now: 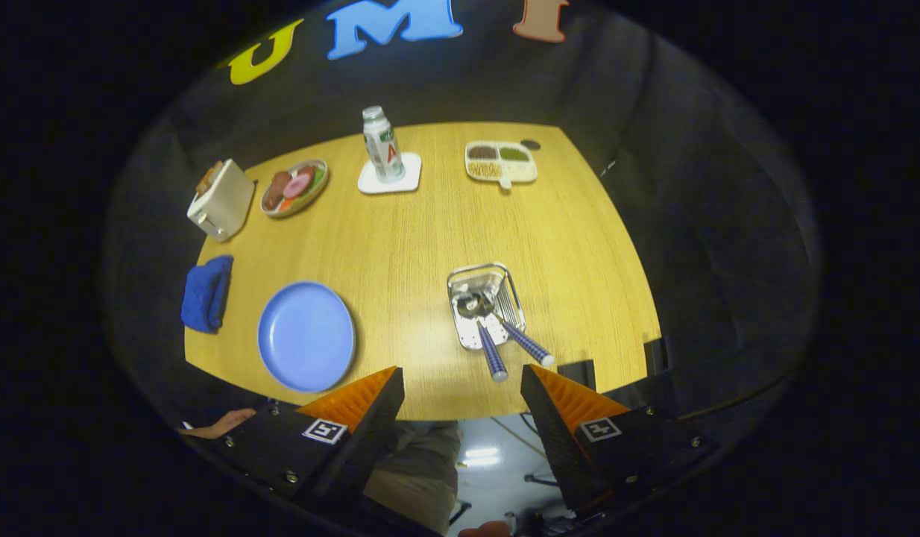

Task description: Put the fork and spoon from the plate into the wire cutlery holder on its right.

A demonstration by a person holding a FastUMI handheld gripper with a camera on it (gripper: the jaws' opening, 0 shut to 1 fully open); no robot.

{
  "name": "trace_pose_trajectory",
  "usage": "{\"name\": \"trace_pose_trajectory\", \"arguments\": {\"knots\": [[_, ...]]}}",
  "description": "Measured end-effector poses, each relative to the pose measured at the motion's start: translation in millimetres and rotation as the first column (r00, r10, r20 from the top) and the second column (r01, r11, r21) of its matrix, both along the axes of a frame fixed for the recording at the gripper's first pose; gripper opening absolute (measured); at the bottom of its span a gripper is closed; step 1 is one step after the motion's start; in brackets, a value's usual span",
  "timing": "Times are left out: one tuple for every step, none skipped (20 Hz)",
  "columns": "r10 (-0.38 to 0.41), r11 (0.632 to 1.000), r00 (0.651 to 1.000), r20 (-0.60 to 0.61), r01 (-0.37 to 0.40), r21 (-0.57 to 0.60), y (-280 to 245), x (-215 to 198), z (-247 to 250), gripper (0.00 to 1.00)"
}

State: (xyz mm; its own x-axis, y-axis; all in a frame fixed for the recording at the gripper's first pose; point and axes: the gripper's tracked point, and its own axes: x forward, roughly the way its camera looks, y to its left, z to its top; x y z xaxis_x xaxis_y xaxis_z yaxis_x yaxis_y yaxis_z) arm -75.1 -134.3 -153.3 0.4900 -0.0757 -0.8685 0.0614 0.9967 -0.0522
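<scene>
Fork (514,322) and spoon (481,328) lay in the wire cutlery holder (460,282); the plate (306,335) sat bare. The gripper (462,391) hung above the table (430,224), jaws released, so only pulling away seemed left

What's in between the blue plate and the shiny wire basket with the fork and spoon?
Nothing: in the gripper view, only bare wooden table lies between the blue plate and the wire cutlery holder. The open gripper hovers nearer, holding nothing.
</scene>
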Motion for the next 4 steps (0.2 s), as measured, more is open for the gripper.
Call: {"name": "trace_pose_trajectory", "arguments": {"knots": [[-0.007,1.0,0.996,0.085,0.006,0.019,10.0,8.0,10.8,0.97],[-0.013,1.0,0.987,0.163,0.01,0.024,17.5,16.3,21.2,0.97],[-0.008,1.0,0.973,0.229,0.003,0.023,23.9,20.2,31.6,0.97],[0.006,1.0,0.96,0.281,-0.01,0.013,28.2,24.3,39.5,0.97]]}}
